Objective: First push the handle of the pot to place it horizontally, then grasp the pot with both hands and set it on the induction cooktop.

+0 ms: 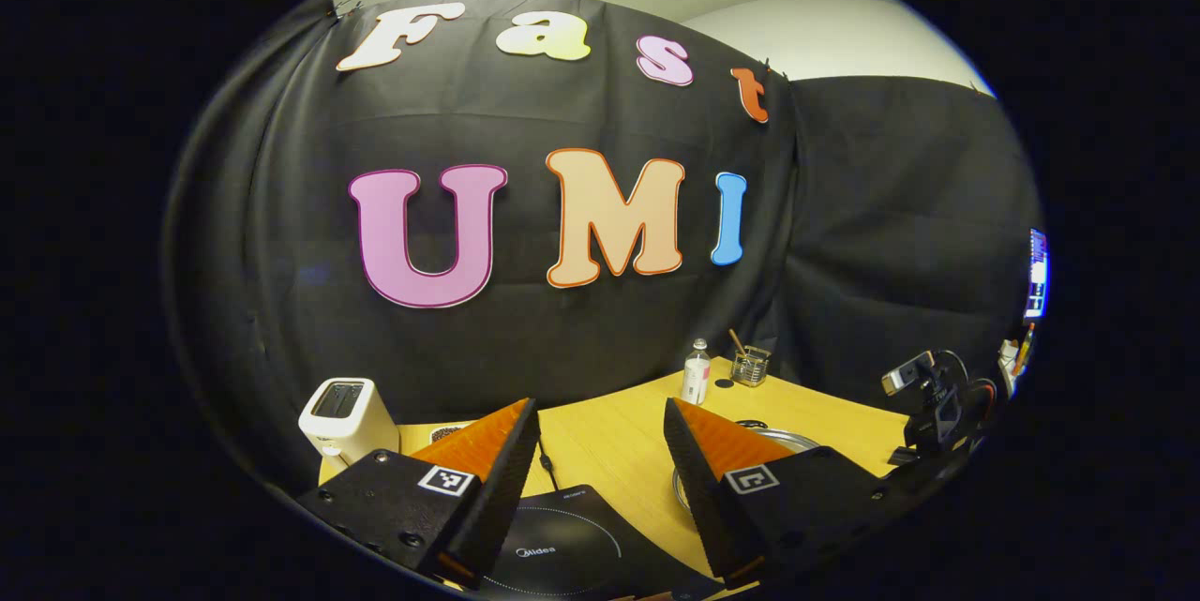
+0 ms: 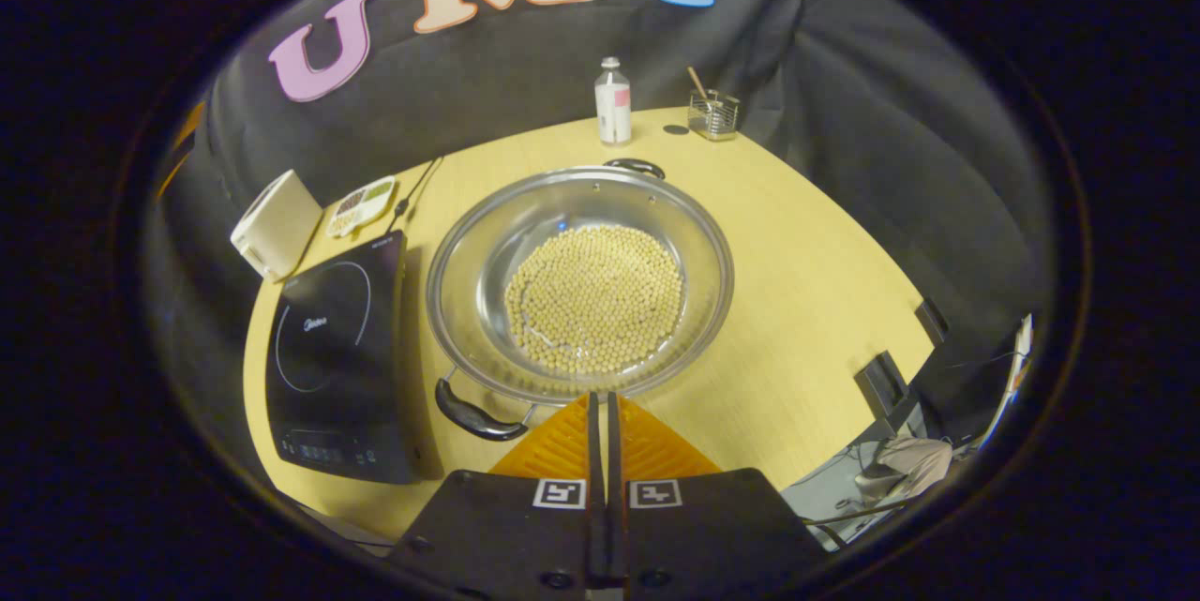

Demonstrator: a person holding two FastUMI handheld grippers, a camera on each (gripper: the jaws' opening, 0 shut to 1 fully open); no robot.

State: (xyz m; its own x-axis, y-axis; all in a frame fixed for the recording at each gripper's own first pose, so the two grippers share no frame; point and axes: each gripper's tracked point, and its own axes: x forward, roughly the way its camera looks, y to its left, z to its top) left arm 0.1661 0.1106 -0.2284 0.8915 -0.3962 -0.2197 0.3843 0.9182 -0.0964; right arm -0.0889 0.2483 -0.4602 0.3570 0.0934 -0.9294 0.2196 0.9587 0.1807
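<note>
The right gripper (image 2: 601, 404) has its 2 orange fingers pressed together with only a thin slit between them and nothing held; their tips sit at the near rim of the pot (image 2: 579, 282), just beside its near handle (image 2: 475, 415), though contact cannot be judged. The left gripper (image 1: 600, 423) has its 2 fingers spread wide, empty, above the near part of the wooden table (image 1: 609, 437).

In the right gripper view, the 1 pot is a wide, shallow steel pan standing on the table (image 2: 806, 301), its bottom covered with a layer of small pale yellow beads (image 2: 593, 298). It has 2 black handles: the near one points toward the camera and a little to the left, and the far handle (image 2: 635, 167) lies at the opposite rim. Just to the left of the pot, apart from it, lies 1 black induction cooktop (image 2: 336, 357) with a circle marked on its top; the pot is not on it. The left gripper view shows the cooktop (image 1: 562, 545) between and below that gripper's fingers, and a sliver of the pot's rim (image 1: 778, 437) behind the right-hand finger.

Farther out there are 1 white toaster (image 2: 275, 224) beside the cooktop's far corner, 1 small plate (image 2: 361, 204) with mixed contents, 1 white bottle (image 2: 613, 102) standing upright at the table's far edge, and 1 wire holder (image 2: 712, 113) with a stick in it next to the bottle.
</note>
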